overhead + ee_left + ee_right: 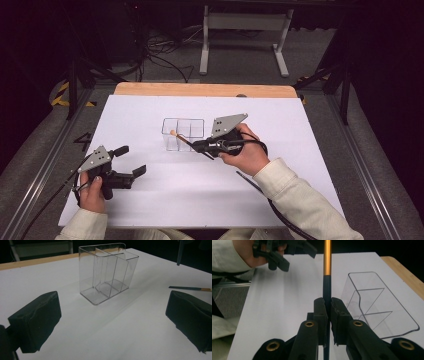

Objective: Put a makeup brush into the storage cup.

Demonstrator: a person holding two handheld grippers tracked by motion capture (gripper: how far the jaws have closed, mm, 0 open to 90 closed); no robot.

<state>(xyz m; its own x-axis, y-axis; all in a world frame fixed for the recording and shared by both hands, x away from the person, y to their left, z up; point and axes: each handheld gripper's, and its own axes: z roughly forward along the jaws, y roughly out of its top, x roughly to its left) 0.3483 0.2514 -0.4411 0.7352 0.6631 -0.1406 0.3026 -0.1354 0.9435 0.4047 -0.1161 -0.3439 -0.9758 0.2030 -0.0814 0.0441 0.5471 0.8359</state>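
Observation:
A slim brush point(181, 138) with a black handle and a gold section point(327, 257) is held level above the table, its pale tip over the near edge of a clear plastic organizer point(183, 125). My right gripper point(197, 146) is shut on the black handle, and both pads point(321, 312) press the shaft. The organizer point(107, 272) stands upright with empty compartments point(374, 305). At the table's front left my left gripper point(131, 160) is open with nothing between its pads point(37, 320), aimed at the organizer. From the right gripper view, the left gripper point(295, 256) is farther off.
A white sheet point(150, 200) covers the table, with a wooden edge point(200, 90) at the far side. A second thin dark stick point(185, 287) lies on the sheet by the right forearm point(245, 179). A cable trails from each gripper. Stand legs and wires lie on the floor beyond.

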